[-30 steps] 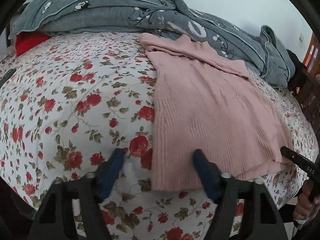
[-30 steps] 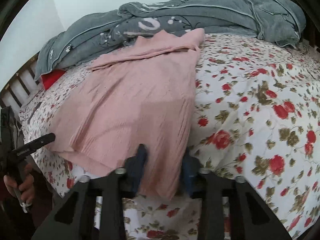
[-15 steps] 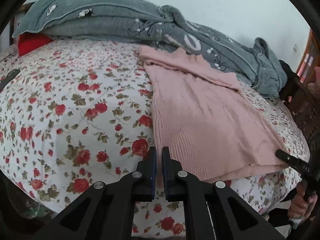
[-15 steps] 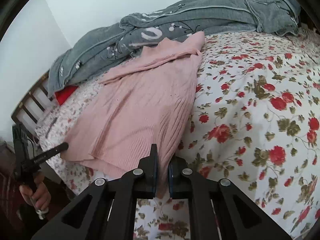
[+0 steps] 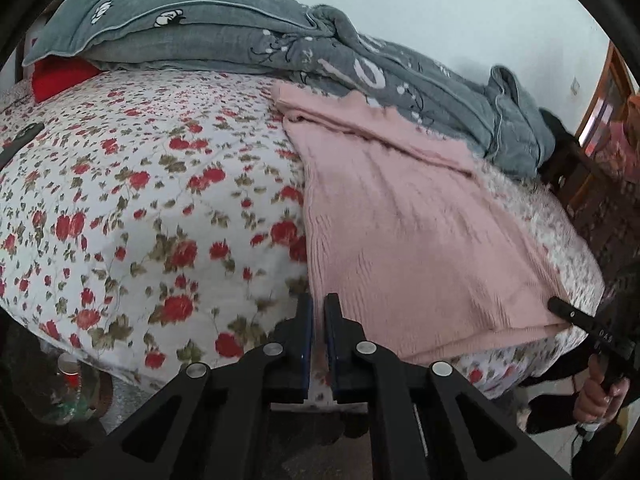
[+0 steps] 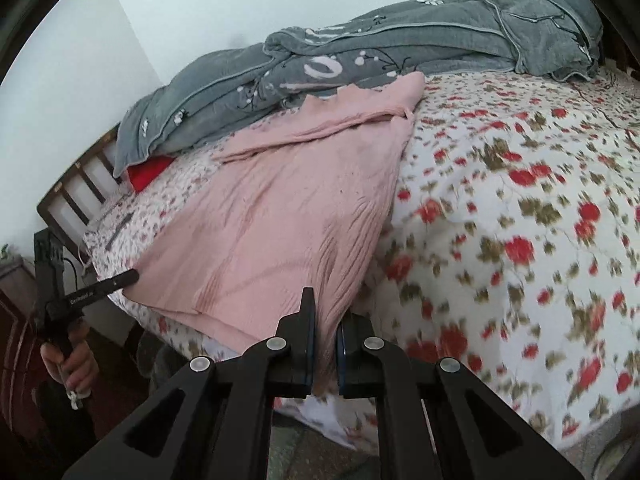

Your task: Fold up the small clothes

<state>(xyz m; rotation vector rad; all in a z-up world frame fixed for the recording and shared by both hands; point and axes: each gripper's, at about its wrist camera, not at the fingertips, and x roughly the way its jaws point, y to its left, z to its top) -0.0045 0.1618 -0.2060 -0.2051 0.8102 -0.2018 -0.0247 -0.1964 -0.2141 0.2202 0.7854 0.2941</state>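
a pink sweater (image 5: 416, 232) lies spread on the floral sheet (image 5: 140, 200) of a bed, its hem at the near edge and its neck end up against a heap of grey bedding (image 5: 304, 44) along the wall. the sleeves are folded across the upper part.

the left gripper (image 5: 319, 312) is pinched nearly closed on the sweater's near left hem corner; a sliver of pink knit shows between its blue-edged pads. the right gripper (image 6: 326, 316) is likewise clamped tight on the opposite hem corner, and the knit runs in taut ridges from that corner up into the body of the sweater.

each camera catches the other gripper at the far corner of the hem: in the left view the right gripper's finger touches the sweater's edge, with a hand (image 5: 596, 400) wrapped round its handle below the mattress; in the right view the left gripper's finger meets the hem, and the hand (image 6: 72, 364) grips the handle under it.

a red cloth (image 5: 60, 78) peeks out under the grey bedding. a dark flat object (image 5: 22, 138) lies on the sheet near the far side.
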